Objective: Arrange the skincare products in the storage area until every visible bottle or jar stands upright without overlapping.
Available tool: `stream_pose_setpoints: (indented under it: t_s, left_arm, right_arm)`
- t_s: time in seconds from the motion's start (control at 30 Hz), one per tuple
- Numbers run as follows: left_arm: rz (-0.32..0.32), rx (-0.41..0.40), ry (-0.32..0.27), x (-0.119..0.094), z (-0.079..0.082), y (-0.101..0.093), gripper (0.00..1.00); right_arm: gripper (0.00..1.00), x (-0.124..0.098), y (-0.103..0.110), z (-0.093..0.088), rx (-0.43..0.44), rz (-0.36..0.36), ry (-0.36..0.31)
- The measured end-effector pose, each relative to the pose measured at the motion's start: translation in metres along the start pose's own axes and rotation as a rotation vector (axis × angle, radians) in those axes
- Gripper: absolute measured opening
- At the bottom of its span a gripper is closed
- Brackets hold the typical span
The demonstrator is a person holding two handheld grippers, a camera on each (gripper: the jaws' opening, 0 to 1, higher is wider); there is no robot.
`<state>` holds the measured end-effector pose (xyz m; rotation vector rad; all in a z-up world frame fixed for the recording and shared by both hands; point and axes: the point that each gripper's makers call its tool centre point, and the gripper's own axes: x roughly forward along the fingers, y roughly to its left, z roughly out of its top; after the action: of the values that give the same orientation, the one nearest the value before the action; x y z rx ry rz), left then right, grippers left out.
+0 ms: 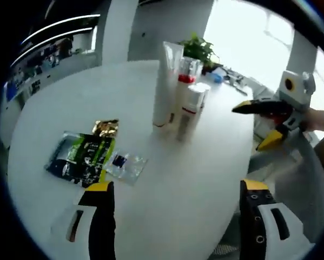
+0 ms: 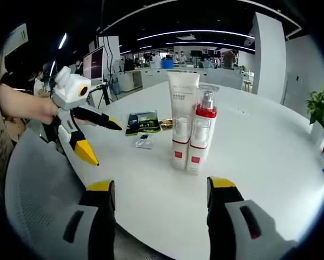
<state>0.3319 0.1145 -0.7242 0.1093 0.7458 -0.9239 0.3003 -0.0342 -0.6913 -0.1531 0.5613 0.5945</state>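
A: Labels? Tube (image 2: pixel 182 96) print too small to read; the two bottles (image 2: pixel 199 135) carry red bands and red squares – all three upright, clustered on the white table (image 2: pixel 259 141).

B: Tongs? Left gripper (image 1: pixel 175 197) jaws apart, empty, over the table by the dark packet (image 1: pixel 80 154). Right gripper (image 2: pixel 162 195) jaws apart, empty – pointed at the cluster
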Motion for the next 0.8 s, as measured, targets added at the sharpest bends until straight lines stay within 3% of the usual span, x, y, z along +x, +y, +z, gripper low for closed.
stream_pose_setpoints:
  t_s: [0.4,0.8]
  left_arm:
    - [0.127,-0.098,-0.034,-0.046,-0.023,0.015,0.97]
    - [0.214,-0.166,-0.068,-0.067,-0.034,0.025,0.97]
  right_arm:
    - [0.68,-0.001,0.002,0.002,0.008,0.010,-0.018]
    - [0.68,-0.001,0.004,0.002,0.002,0.020,-0.019]
